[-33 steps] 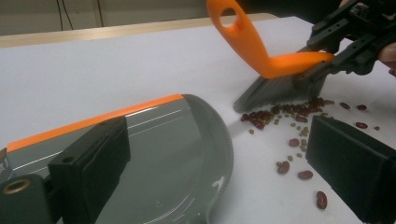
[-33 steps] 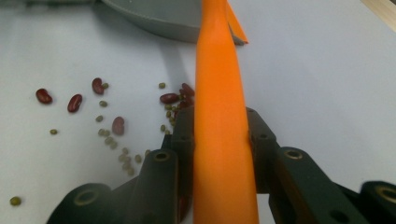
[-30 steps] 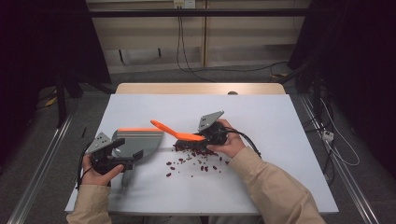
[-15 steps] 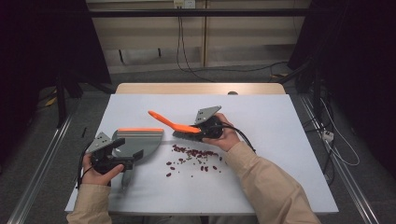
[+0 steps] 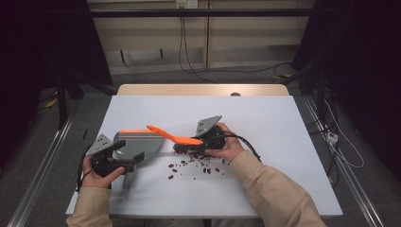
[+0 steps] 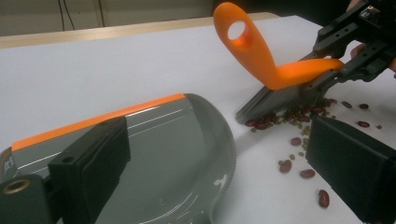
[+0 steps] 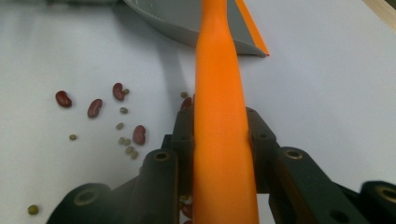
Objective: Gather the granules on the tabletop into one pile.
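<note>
Sweeping underway, roughly at mid-stroke. Right gripper (image 5: pixel 193 141) clamped shut on the orange handle of the brush (image 5: pixel 172 135), handle squeezed between both jaws in the right gripper view, looped end pointing toward the dustpan (image 5: pixel 142 144). Bristles (image 6: pixel 275 100) pressed down onto the table (image 5: pixel 283 123) at the far-left fringe of the beans (image 5: pixel 198 161).

Beans (dark red ones, plus small greenish ones) scattered near the middle of the table, toward its near edge, between the brush head and the person's right sleeve; a few strays closer to the dustpan's mouth. None visible inside the pan so far, judging by the left gripper view.

Dustpan lying left of centre, orange lip on its far side, rounded open edge facing the beans. Left gripper (image 5: pixel 126 155) at the pan's near end, jaws standing wide astride it; hard to tell whether pinching it or merely bracing it.

Next move, probably: draw the bristles leftward across the pile toward the pan's open edge, keeping them flat on the table so round beans don't skip past. Pan best held firm and low against the surface, with a return pass for the beans behind the brush.
</note>
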A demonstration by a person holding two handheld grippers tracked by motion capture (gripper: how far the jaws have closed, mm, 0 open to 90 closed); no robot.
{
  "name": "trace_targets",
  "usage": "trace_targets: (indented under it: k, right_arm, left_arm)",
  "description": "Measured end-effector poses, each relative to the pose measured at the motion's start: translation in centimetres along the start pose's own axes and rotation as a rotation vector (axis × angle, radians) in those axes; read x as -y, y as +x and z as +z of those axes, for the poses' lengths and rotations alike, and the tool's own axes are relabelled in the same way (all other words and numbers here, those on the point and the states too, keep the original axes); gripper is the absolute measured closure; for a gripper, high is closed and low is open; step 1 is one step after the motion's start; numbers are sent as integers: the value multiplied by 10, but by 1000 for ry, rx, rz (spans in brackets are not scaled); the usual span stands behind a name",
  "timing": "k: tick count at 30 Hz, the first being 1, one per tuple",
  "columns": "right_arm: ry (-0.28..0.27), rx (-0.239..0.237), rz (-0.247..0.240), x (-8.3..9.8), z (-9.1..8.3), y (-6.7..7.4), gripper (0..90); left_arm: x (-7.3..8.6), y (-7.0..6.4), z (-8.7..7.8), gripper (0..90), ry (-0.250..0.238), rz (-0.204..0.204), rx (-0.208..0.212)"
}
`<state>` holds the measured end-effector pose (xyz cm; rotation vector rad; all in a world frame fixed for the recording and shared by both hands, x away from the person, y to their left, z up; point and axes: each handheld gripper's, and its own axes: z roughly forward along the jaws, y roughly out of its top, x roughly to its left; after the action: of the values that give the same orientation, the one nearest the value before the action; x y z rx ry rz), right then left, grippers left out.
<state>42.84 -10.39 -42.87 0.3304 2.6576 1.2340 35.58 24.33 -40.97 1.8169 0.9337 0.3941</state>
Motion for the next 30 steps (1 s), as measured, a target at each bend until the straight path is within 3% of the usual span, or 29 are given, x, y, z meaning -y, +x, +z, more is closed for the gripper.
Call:
trace_targets:
  k: [8, 15, 24, 27, 30]
  right_arm:
    - [1, -9, -3, 2, -5, 9, 711]
    - [-22, 26, 47, 2, -11, 7, 711]
    - [-107, 72, 201, -7, -25, 5, 711]
    - [-135, 95, 285, -11, -28, 10, 711]
    - [-191, 107, 407, -14, -29, 18, 711]
  left_arm:
    - [0, -1, 0, 63, -1, 4, 3]
    - [0, -2, 1, 63, -2, 4, 7]
    - [0, -1, 1, 63, -1, 2, 12]
    - [0, -1, 1, 63, -2, 4, 13]
    - [0, -1, 1, 63, -4, 3, 12]
